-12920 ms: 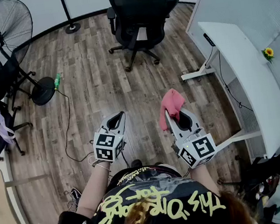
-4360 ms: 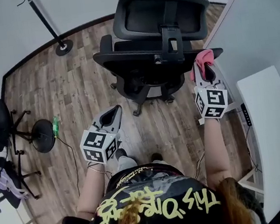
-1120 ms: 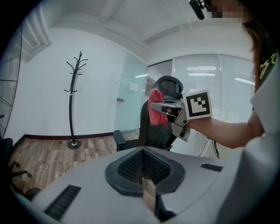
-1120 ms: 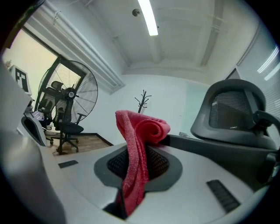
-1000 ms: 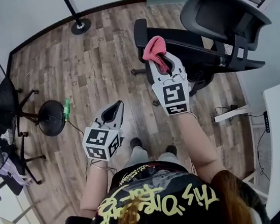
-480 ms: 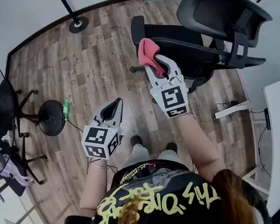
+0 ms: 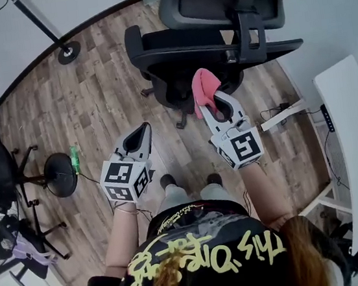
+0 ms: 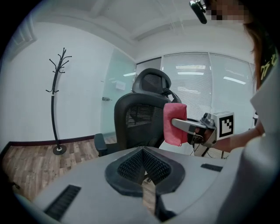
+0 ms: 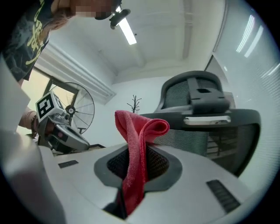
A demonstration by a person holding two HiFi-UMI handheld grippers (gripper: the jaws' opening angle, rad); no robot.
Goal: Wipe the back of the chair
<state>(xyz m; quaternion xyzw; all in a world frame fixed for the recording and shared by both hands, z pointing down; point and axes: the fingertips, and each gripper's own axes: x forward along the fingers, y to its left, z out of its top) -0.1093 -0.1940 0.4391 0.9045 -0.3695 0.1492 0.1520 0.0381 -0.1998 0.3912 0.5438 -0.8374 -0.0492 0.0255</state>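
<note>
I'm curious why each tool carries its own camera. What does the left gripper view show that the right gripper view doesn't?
Only the left gripper view shows the wooden floor and a side-on look at the right hand-held gripper. Only the right gripper view shows the standing fan, a ceiling light and the left hand-held gripper from outside. Both show the black office chair, the pink cloth clamped in the right hand-held gripper, and the coat stand.

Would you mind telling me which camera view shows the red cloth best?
The right gripper view: the red cloth fills the centre, pinched in the right gripper. The head view shows it small, before the chair; the left gripper view shows it side-on.
</note>
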